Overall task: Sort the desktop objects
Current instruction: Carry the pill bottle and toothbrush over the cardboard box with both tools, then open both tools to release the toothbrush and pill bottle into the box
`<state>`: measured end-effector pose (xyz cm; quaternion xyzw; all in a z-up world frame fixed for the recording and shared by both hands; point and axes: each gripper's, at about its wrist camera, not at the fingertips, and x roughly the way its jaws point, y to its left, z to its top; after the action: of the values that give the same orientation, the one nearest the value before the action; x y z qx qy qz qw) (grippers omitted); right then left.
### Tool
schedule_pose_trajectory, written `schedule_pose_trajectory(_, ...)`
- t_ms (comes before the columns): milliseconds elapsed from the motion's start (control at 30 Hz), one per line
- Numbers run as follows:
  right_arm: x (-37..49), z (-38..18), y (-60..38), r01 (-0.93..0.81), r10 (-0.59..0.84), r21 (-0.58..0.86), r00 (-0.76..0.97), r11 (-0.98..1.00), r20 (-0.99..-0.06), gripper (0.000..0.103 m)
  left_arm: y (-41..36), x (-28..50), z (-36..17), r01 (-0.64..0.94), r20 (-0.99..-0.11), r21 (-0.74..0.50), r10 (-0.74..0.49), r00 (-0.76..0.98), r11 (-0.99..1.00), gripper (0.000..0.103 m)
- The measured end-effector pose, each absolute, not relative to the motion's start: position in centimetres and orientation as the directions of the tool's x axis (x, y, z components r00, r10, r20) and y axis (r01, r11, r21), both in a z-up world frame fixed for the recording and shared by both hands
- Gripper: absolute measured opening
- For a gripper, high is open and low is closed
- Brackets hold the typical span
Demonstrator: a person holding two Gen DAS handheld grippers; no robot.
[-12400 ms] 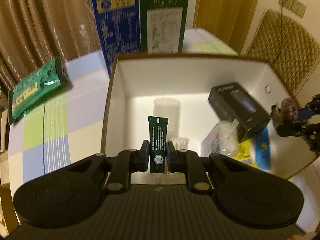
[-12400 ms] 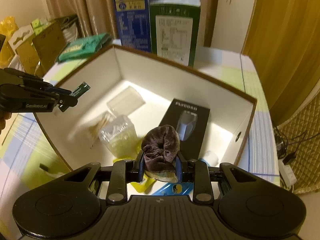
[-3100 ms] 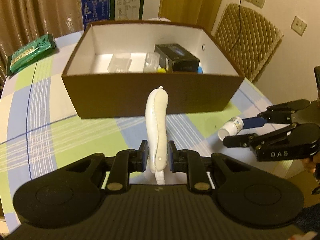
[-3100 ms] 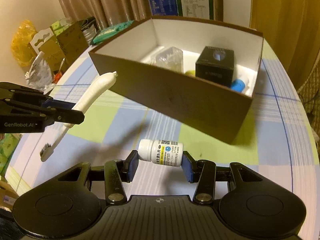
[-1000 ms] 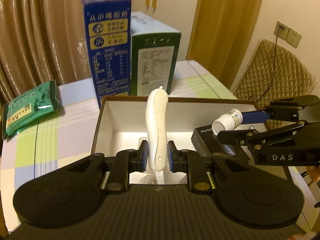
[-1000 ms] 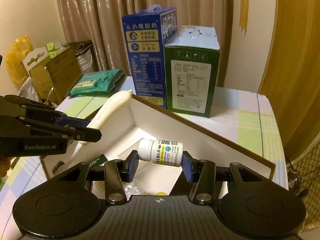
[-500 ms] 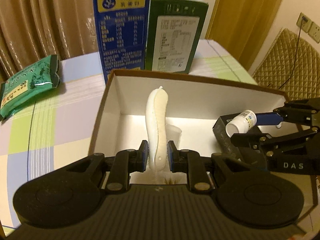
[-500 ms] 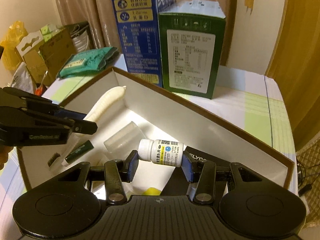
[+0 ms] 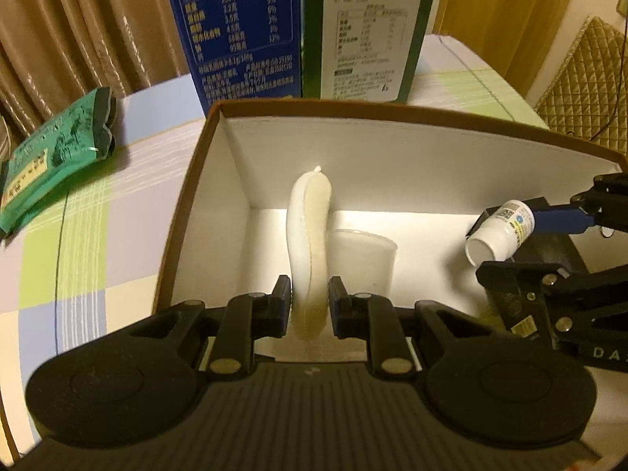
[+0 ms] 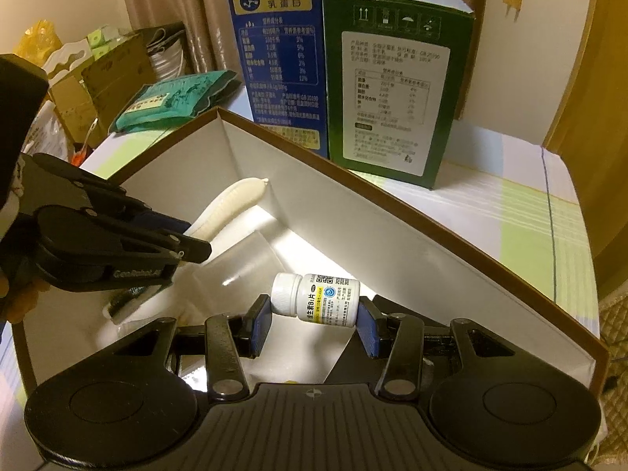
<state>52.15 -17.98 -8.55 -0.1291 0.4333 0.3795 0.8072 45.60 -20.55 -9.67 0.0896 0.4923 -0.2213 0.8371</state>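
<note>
- Left gripper (image 9: 310,306) of mine is clamped nearly shut on the white toothbrush handle (image 9: 308,235); the handle stands up between the pads and its rounded end points at the far wall of the box.
- From the right wrist view I see that same left gripper (image 10: 188,249) reaching in over the box's left side, with the toothbrush's bristle end (image 10: 117,306) low inside the box; I cannot tell whether it touches the floor.
- My right gripper (image 10: 314,318) is part open and pinches the white pill bottle (image 10: 316,300) end to end, cap against the left pad, base against the right one.
- The bottle lies sideways, held above the inside of the brown box (image 10: 392,196), clear of its white floor.
- Inside the box I make out a clear plastic cup (image 9: 363,261) on its side just beside the toothbrush, and a black carton (image 9: 557,247) under the right gripper (image 9: 506,251).
- Behind the box, on the checked surface (image 9: 78,243), stand a blue milk carton (image 9: 235,27) and a green carton (image 9: 369,27); a green packet (image 9: 51,157) lies off to the left.
</note>
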Motion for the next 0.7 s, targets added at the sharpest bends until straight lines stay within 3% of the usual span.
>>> schedule_pose_trajectory(700, 52.83, -9.33, -17.74, -0.740, 0.503, 0.122, 0.317, 0.661, -0.804, 0.044, -20.91, 45.92, -10.47, 0.469, -0.871, -0.073, -0.286, 0.400, 0.880, 0.030)
